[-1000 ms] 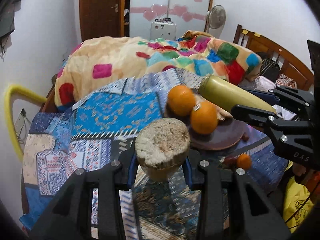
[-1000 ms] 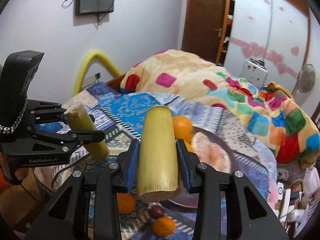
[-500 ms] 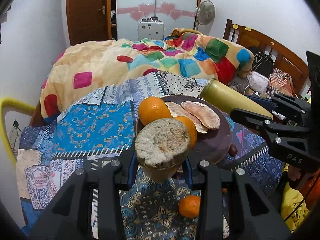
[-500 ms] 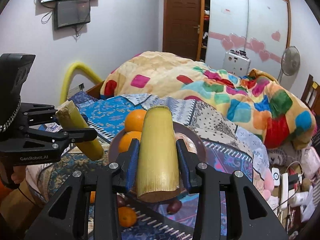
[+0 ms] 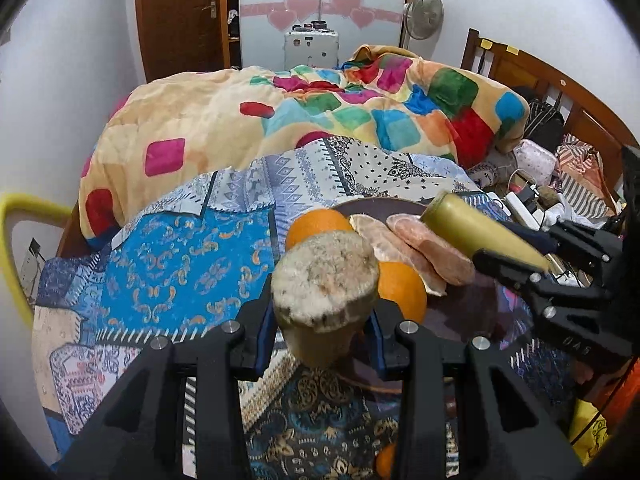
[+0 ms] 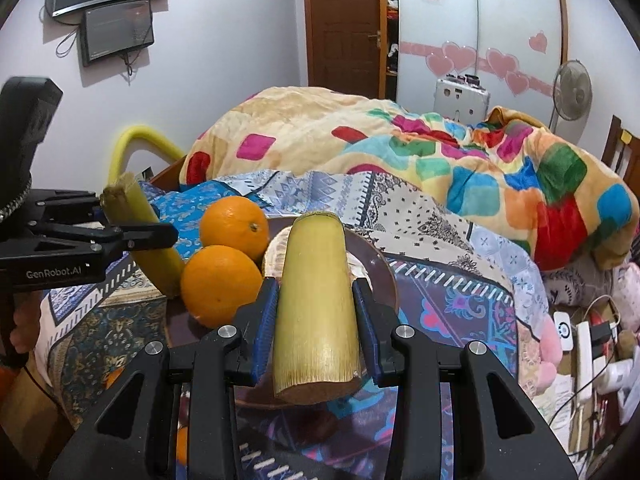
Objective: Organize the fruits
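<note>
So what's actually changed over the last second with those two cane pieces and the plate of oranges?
Both tools have carried their sugarcane pieces forward, nearer the brown plate: the oranges now sit closer in both views. The left tool stays shut on its sugarcane piece, the right tool on its own. Nothing was let go; oranges and pomelo segments haven't moved.

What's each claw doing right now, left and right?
Left claw: closed on a sugarcane piece, cut end facing the camera.
Right claw: closed on a second sugarcane piece, over the plate.
</note>
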The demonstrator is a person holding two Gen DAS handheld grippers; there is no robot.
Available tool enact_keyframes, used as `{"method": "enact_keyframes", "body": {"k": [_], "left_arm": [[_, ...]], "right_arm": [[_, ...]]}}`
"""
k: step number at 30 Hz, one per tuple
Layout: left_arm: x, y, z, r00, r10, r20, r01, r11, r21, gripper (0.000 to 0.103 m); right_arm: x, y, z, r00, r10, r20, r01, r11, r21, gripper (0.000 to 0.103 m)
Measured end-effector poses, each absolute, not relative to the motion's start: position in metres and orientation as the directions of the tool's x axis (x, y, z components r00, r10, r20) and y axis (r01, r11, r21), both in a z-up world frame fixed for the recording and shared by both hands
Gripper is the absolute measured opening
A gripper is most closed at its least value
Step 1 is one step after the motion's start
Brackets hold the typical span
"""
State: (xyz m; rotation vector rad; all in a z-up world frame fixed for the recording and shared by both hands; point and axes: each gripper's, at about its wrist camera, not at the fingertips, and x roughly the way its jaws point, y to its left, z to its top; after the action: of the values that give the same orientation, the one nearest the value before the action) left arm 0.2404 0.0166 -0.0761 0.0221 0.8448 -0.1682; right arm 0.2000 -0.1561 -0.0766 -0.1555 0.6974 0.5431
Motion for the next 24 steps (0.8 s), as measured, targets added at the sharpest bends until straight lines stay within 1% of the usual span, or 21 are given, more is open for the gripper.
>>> {"method": "enact_keyframes", "body": {"k": [6, 9, 16, 21, 22, 24], "left_arm": [[0.256, 0.01, -0.079, 0.652, -0.138, -0.746, 0.164, 0.986, -0.039, 0.038], [0.262, 0.009, -0.084, 0.638, -0.166, -0.752, 0.175, 0.982, -0.068, 0.039], [0.267, 0.009, -0.09, 0.629, -0.177, -0.757, 0.167, 0.982, -0.091, 0.041], [0.267, 0.014, -0.092, 0.622, -0.19, -0.759, 0.159, 0.981, -0.115, 0.046], [0.266, 0.015, -0.092, 0.623, -0.189, -0.759, 0.157, 0.981, -0.115, 0.049], [0.264, 0.015, -0.091, 0.625, -0.188, -0.758, 0.16, 0.981, -0.111, 0.05]], "right_arm": [[0.213, -0.148, -0.089, 0.617, 0.422, -0.664, -0.526, 0.849, 0.051, 0.035], [0.216, -0.146, -0.094, 0.611, 0.415, -0.674, -0.526, 0.849, 0.046, 0.035], [0.217, -0.142, -0.098, 0.606, 0.406, -0.685, -0.534, 0.845, 0.028, 0.035], [0.218, -0.137, -0.098, 0.6, 0.396, -0.695, -0.541, 0.841, 0.012, 0.035], [0.218, -0.137, -0.097, 0.601, 0.393, -0.695, -0.542, 0.84, 0.006, 0.035], [0.216, -0.135, -0.098, 0.601, 0.389, -0.698, -0.544, 0.839, 0.0, 0.035]]}}
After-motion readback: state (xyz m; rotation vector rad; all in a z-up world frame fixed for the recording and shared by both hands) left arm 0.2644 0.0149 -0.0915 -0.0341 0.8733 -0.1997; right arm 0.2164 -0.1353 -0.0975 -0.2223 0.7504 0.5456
